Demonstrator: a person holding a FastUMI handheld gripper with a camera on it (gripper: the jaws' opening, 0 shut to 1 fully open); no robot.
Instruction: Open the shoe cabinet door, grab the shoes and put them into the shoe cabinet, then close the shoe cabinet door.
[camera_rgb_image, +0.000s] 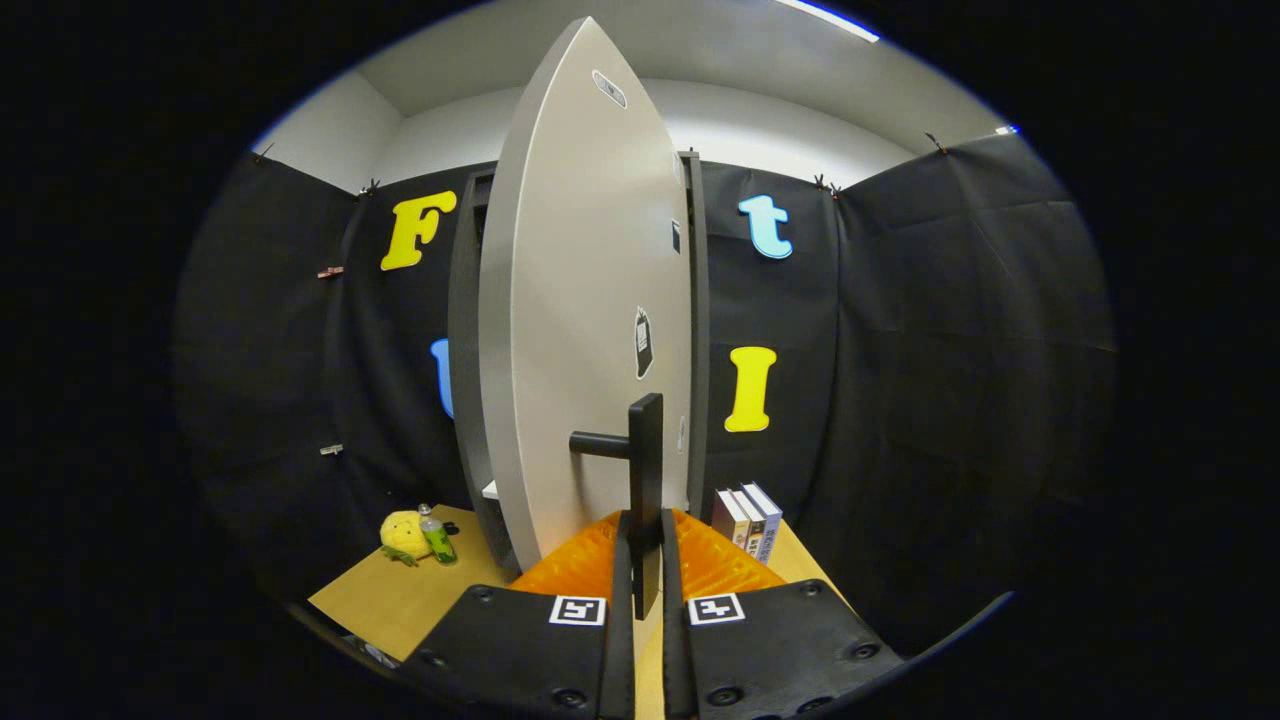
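The shoe cabinet is a tall dark-framed case standing on a wooden table. Its pale grey door is swung out toward me, hinged on the right, so I see its face almost edge-on. A black bar handle stands upright on the door, with a short stem running left into the panel. My gripper is shut on the lower end of this handle, both fingers pressing its sides. A white shelf edge shows inside the cabinet, left of the door.
A yellow plush toy and a small green bottle lie on the table left of the cabinet. Three upright books stand to the right of the cabinet. Black cloth walls close the booth on all sides.
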